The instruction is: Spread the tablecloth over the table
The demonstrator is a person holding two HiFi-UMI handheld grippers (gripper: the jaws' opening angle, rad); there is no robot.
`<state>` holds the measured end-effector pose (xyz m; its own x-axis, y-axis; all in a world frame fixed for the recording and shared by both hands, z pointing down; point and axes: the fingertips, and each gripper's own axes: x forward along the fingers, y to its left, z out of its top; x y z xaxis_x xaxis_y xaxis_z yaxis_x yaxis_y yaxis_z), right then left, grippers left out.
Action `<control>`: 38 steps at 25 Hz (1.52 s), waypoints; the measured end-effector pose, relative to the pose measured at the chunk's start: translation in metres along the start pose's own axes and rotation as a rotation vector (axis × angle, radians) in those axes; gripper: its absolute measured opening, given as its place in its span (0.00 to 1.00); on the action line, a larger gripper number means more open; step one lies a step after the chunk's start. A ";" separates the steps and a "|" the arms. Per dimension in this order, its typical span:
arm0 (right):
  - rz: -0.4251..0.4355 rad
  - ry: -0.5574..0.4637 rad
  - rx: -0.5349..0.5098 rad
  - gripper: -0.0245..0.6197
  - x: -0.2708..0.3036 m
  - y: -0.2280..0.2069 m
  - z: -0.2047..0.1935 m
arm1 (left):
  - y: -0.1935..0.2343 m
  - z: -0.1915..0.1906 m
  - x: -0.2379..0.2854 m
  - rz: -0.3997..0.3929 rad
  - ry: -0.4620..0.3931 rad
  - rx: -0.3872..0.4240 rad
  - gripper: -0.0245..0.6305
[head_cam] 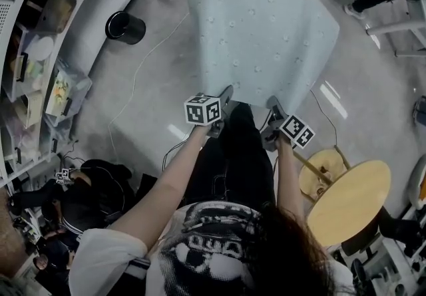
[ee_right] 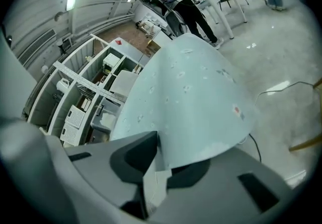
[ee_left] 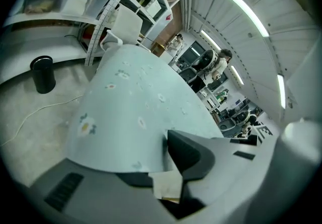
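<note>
Two grippers, left gripper [head_cam: 225,96] and right gripper [head_cam: 274,107], each pinch the near edge of the tablecloth [head_cam: 266,28]. Beyond them it drapes over the table, which is hidden beneath. We judge the laying-down step nearly done. Next we lower that edge evenly, then let go.

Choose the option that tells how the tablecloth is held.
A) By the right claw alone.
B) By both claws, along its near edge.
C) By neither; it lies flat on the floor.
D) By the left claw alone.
B: the left claw and the right claw each pinch the near edge of the tablecloth, which spreads out ahead of them.
</note>
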<state>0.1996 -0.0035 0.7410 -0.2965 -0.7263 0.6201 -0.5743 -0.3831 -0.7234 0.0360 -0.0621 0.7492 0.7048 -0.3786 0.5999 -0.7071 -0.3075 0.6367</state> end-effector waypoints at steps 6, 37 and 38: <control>0.004 0.040 -0.009 0.16 -0.010 -0.001 -0.021 | 0.010 -0.017 -0.010 0.016 0.081 -0.012 0.31; 0.341 -0.107 -0.427 0.17 -0.097 0.199 -0.020 | -0.068 0.050 -0.177 -0.143 -0.197 0.315 0.25; 0.349 -0.101 -0.446 0.17 -0.098 0.206 -0.022 | -0.069 0.055 -0.184 -0.140 -0.207 0.332 0.25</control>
<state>0.0935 0.0013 0.5376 -0.4641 -0.8261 0.3197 -0.7285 0.1506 -0.6682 -0.0478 -0.0188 0.5680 0.7932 -0.4700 0.3872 -0.6089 -0.6203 0.4944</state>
